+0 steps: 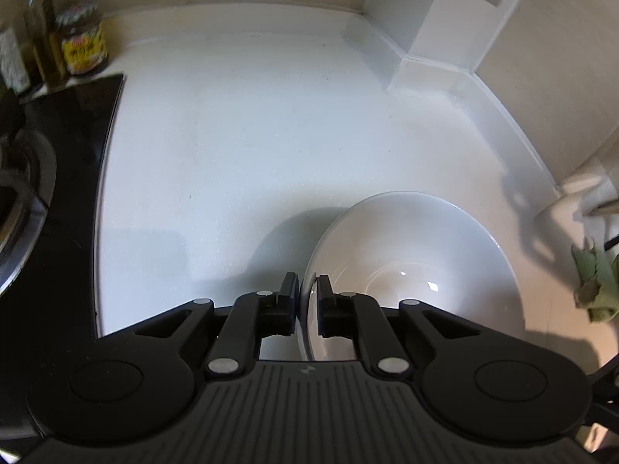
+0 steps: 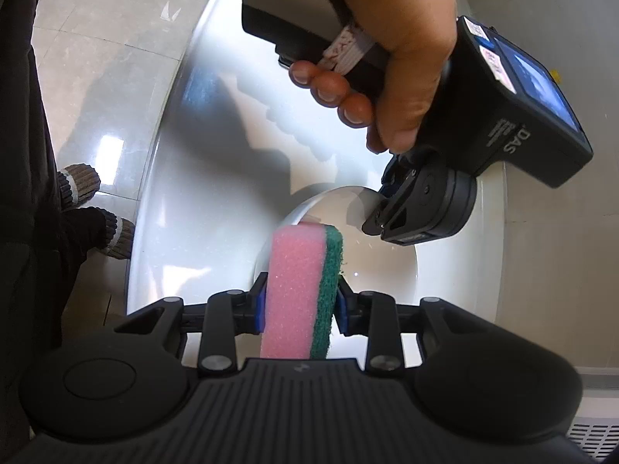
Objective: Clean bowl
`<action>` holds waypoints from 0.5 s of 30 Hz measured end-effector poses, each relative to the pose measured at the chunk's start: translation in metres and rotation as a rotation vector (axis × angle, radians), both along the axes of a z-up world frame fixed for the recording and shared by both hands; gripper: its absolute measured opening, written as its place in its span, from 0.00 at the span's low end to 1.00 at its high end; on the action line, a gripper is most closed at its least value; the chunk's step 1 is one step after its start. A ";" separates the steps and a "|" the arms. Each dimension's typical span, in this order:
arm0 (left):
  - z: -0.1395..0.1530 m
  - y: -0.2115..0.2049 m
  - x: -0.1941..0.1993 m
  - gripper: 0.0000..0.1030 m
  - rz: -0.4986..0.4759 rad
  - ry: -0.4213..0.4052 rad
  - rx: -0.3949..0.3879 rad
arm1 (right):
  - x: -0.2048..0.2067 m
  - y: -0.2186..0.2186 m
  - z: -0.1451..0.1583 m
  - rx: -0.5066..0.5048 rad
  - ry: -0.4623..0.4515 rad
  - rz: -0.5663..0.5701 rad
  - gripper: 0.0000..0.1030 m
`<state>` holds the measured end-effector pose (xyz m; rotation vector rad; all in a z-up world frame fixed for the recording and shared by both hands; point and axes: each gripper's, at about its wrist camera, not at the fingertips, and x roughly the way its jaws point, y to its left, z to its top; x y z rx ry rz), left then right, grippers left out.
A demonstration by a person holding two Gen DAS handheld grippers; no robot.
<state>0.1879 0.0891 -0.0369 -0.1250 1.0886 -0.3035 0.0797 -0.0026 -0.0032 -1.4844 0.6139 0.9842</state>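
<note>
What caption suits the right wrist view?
Right gripper holds a pink-green sponge over the white bowl.

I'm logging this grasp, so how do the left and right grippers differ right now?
The left gripper pinches the thin rim of the white ceramic bowl; the right gripper squeezes a thick pink and green sponge. The left's jaws sit nearly closed, the right's wider. Both are shut on something.

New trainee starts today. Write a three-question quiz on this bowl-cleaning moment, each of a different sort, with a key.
1. True or false: the left gripper is clamped on the bowl rim.
2. The right gripper holds: A) cloth B) sponge C) brush
3. Fill in: the jar stands behind the black ____.

Key: 1 true; 2 B; 3 cooktop.
</note>
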 end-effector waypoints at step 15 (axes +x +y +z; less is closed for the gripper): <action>0.005 -0.010 -0.005 0.11 -0.049 -0.011 0.025 | 0.004 0.003 -0.002 -0.024 0.029 0.079 0.28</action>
